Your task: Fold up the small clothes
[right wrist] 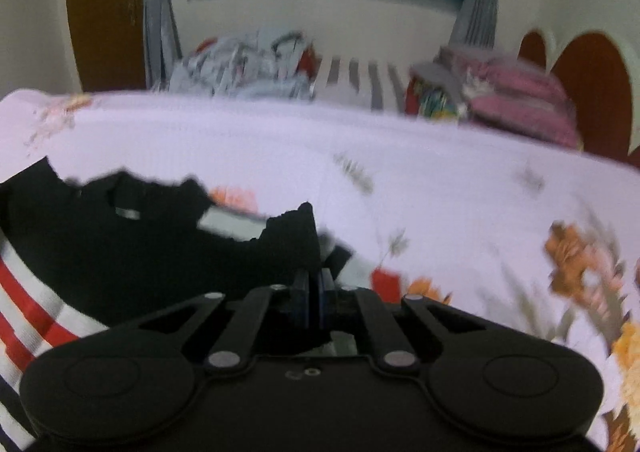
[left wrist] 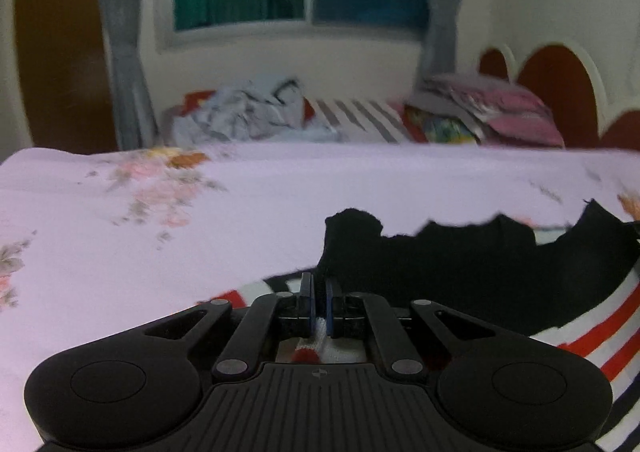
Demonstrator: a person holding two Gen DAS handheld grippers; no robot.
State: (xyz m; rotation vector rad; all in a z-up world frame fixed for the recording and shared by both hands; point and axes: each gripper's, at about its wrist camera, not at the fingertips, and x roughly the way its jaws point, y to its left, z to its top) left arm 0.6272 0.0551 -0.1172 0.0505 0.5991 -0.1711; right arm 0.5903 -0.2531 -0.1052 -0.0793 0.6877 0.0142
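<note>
A: Grippers both clamped on the shirt [left wrist: 460, 268]: left gripper [left wrist: 319, 292] pinches one black shoulder edge, right gripper [right wrist: 315, 288] the other, lifting it off the bedsheet [left wrist: 120, 252], probably to fold it over.
B: View differences?
A: Right wrist shows the collar label [right wrist: 128, 214]; left wrist shows striped fabric between its jaws.

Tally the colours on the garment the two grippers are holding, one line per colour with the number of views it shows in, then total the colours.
Striped garment, pinched by the left gripper and the right gripper:
Black: 2 views
Red: 2 views
White: 2 views
Total: 3 colours
</note>
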